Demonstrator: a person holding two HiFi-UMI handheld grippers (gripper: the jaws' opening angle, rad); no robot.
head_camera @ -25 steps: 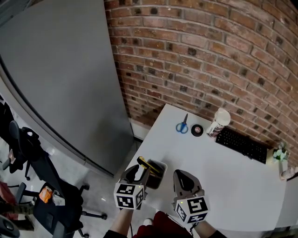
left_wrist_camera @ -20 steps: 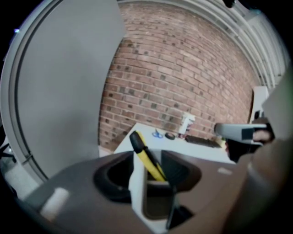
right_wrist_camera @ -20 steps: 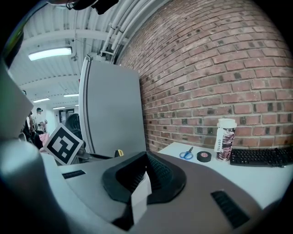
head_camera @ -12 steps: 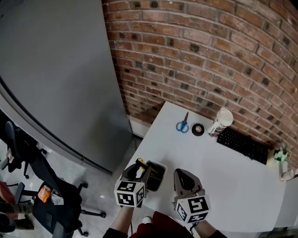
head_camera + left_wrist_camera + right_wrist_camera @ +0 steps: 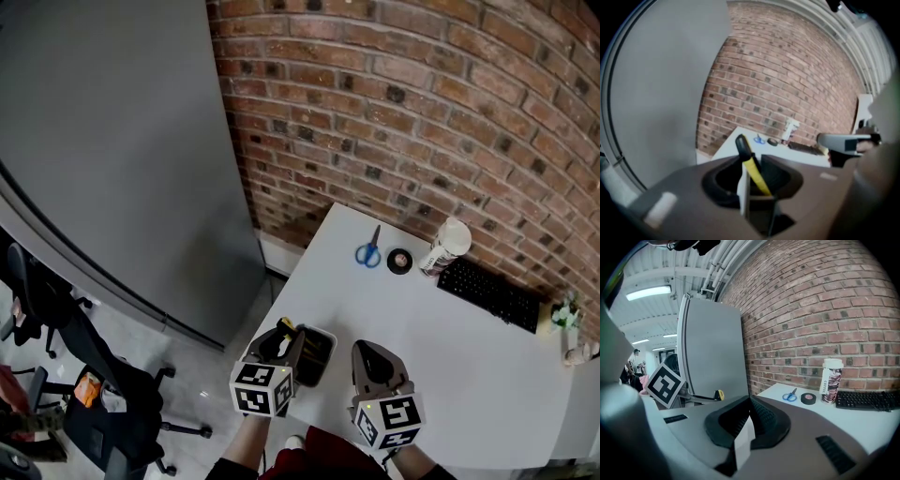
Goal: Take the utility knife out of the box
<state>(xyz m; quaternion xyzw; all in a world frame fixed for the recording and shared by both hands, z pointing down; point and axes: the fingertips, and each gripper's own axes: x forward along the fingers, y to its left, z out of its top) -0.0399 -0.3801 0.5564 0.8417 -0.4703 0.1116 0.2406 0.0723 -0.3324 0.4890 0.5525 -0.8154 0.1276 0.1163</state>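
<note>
A small black box sits at the near left corner of the white table. A utility knife, black with a yellow stripe, stands tilted in it, top end up. My left gripper is at the box, and its jaws are closing. In the left gripper view the utility knife leans between them, with no firm press to be seen. To the right, my right gripper hovers over the table edge. In the right gripper view the right gripper is shut and empty.
Blue scissors, a black tape roll, a paper coffee cup and a black keyboard lie along the far side by the brick wall. A tall grey cabinet stands left of the table, with office chairs on the floor.
The left gripper's jaws have narrowed round the knife's top end. Neither hand has shifted noticeably, and the right gripper stays shut.
</note>
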